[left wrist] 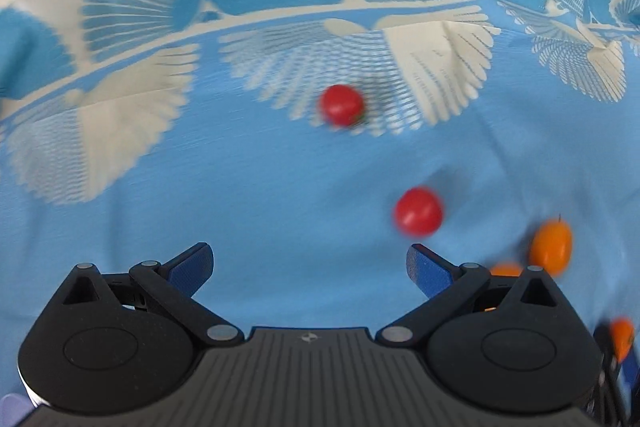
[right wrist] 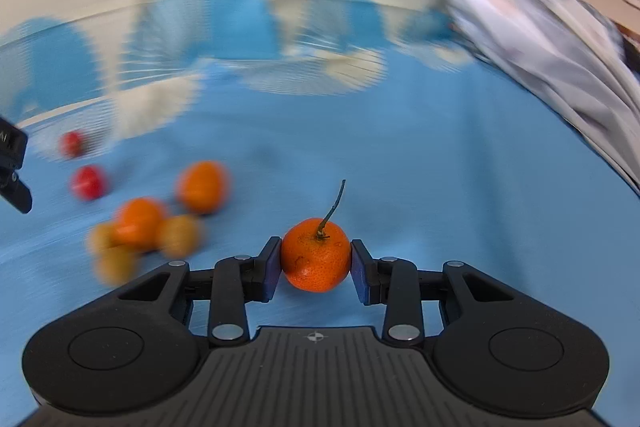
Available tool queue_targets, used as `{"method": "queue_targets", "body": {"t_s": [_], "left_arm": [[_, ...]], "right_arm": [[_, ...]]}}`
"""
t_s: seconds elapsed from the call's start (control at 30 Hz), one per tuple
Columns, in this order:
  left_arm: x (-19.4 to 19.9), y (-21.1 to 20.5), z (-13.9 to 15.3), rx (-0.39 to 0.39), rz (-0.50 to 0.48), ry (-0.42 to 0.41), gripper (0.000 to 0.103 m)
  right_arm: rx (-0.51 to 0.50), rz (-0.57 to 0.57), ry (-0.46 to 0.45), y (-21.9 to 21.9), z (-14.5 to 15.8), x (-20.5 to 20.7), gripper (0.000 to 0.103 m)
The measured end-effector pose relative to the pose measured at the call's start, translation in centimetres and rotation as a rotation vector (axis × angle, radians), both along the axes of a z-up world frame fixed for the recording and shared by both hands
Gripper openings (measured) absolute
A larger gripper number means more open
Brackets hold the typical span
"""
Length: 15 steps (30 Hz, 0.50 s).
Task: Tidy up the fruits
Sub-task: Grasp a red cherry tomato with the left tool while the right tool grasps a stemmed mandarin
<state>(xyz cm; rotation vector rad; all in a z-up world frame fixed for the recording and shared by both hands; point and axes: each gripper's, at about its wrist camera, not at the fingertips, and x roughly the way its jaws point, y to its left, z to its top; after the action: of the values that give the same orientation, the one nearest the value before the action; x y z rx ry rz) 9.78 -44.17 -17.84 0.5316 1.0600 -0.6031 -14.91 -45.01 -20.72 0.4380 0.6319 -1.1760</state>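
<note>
Orange and pebbled, a small tangerine [right wrist: 316, 255] with a long thin stem sits low in the centre of the right wrist view, clamped between the blue pads of the right gripper [right wrist: 315, 265], whose jaws press it from both sides. Left of it, in the lower left of that frame, a blurred cluster lies on the blue cloth [right wrist: 440, 187]: yellowish round fruits [right wrist: 179, 234] touching an orange fruit [right wrist: 138, 221], with another orange fruit [right wrist: 202, 185] just beyond them. Further up the left side are two red tomatoes [right wrist: 88, 181], near each other but apart.

In the left wrist view, the left gripper [left wrist: 310, 267] hangs with its jaws spread wide and nothing between them. Just past its right finger sits a red tomato [left wrist: 418, 211], with an oval orange fruit [left wrist: 551, 245] at the right edge. A second red tomato [left wrist: 342, 105] lies further off, mid-frame, where the cloth's cream fan pattern [left wrist: 440, 67] begins.
</note>
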Motion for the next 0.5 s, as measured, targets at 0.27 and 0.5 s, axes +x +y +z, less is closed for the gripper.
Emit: {"method": "queue_targets", "body": {"t_s": [0.27,0.5], "left_arm": [[1.0,-3.1,-1.0,-0.141,0.036,0.185,0.071],[2.0,-3.9,-1.3,-0.136,0.091,0.241,0.072]], "right_arm": [[0.012,-0.026,-0.007,-0.9,-0.9,-0.3,0.038],[0.008,-0.033,-0.012,-0.8,-0.8,-0.4,0.038]]}}
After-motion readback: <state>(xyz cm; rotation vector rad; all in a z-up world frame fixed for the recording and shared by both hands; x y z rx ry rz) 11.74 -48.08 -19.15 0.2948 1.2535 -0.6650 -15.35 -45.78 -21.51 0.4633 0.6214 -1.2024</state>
